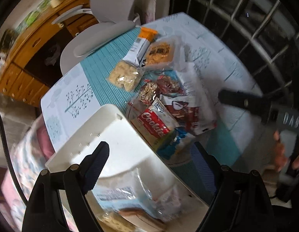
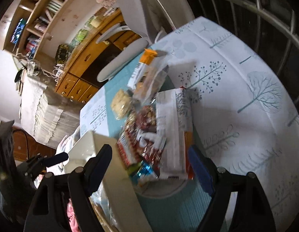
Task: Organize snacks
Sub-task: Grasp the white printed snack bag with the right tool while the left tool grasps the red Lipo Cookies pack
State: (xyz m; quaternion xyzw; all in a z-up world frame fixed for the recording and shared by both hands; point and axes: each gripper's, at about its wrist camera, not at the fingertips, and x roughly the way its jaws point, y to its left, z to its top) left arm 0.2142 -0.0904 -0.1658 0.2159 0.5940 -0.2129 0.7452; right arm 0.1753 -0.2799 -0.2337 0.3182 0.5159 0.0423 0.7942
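Note:
A pile of snack packets lies on a teal mat point(image 1: 103, 63) on the table: a red Cookies pack point(image 1: 155, 123), a rice-cracker bag point(image 1: 124, 76), an orange-and-white bar point(image 1: 143, 44) and a clear bag of yellow snacks point(image 1: 161, 53). A white bin point(image 1: 118, 141) holds a blue-and-clear packet point(image 1: 130, 199). My left gripper point(image 1: 151, 166) is open over the bin. My right gripper point(image 2: 151, 164) is open, just above the near end of the pile, with a long white-and-orange box point(image 2: 172, 131) between its fingers but not clamped. The right gripper also shows in the left wrist view point(image 1: 244, 102).
The table has a white tree-print cloth point(image 2: 246, 96). A white chair point(image 1: 103, 38) stands at the far side, with a wooden cabinet point(image 1: 33, 58) behind it. A metal window grille point(image 1: 246, 19) runs along the right. Pink fabric point(image 1: 45, 141) lies at the table's left edge.

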